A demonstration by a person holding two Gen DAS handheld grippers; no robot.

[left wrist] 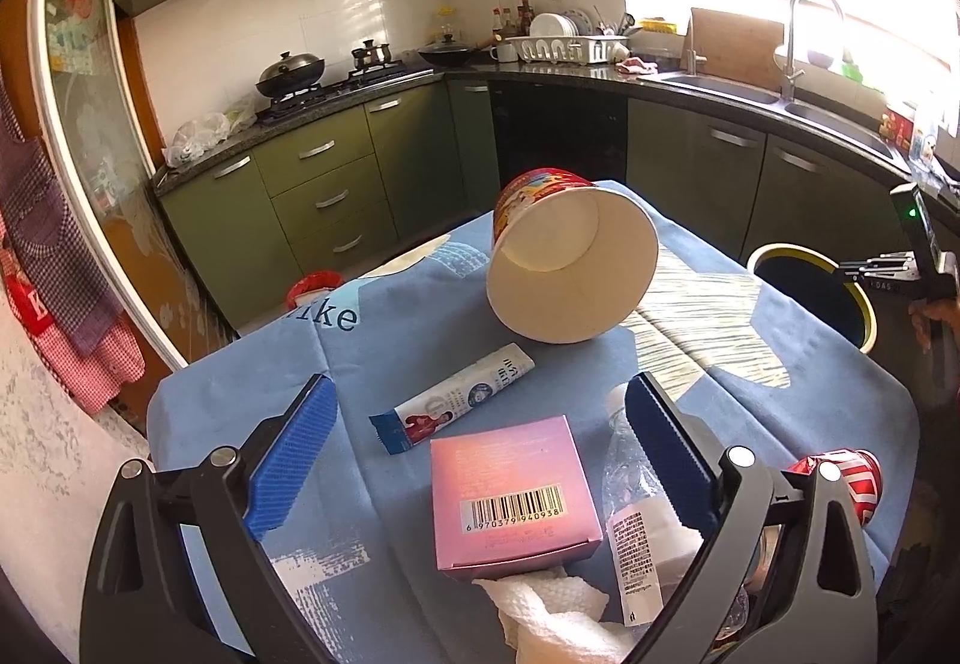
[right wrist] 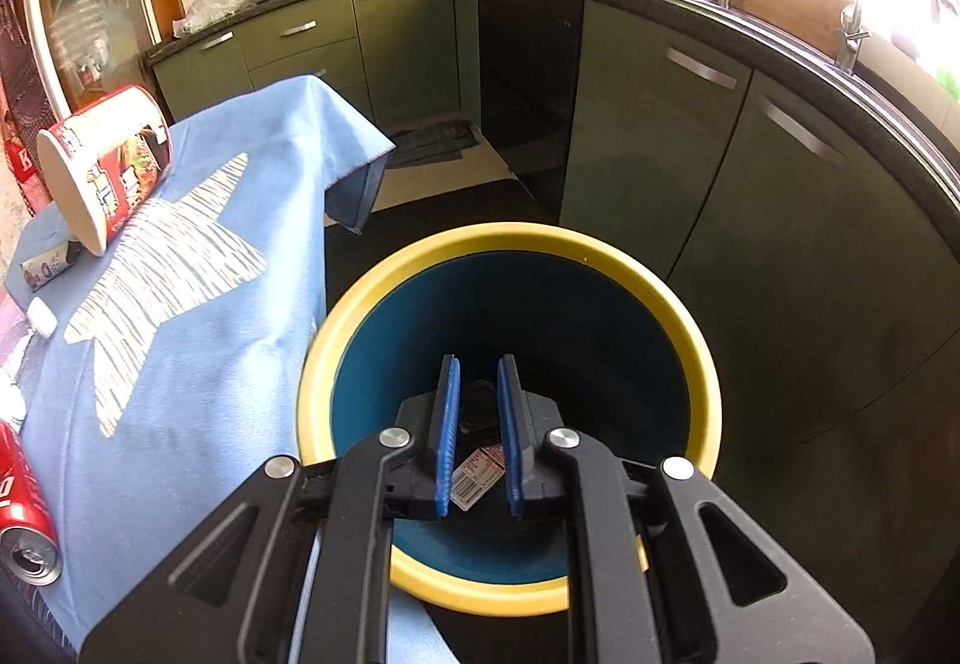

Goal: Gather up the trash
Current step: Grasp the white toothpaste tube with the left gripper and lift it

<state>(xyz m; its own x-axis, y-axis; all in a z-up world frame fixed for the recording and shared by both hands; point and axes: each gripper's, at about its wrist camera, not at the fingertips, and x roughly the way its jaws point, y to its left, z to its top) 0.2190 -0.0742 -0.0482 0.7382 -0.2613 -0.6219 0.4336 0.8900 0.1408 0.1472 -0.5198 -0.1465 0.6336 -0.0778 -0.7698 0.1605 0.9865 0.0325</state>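
On the blue tablecloth (left wrist: 420,340) lie a tipped paper noodle cup (left wrist: 564,262), a white and blue wrapper (left wrist: 456,406), a pink box (left wrist: 510,502), a clear plastic bottle (left wrist: 636,532), crumpled tissue (left wrist: 552,610) and a red can (left wrist: 852,484). My left gripper (left wrist: 480,412) is open above the pink box and wrapper, holding nothing. My right gripper (right wrist: 478,370) hovers over the yellow-rimmed bin (right wrist: 678,304), its pads narrowly apart and empty. A small wrapper (right wrist: 477,475) lies inside the bin. The cup (right wrist: 102,166) and can (right wrist: 24,508) show in the right wrist view.
The bin (left wrist: 864,304) stands on the floor just right of the table. Green kitchen cabinets (left wrist: 324,196) and a dark counter with stove, dish rack (left wrist: 570,46) and sink (left wrist: 750,94) ring the room. A red-capped item (left wrist: 312,286) sits at the table's far left edge.
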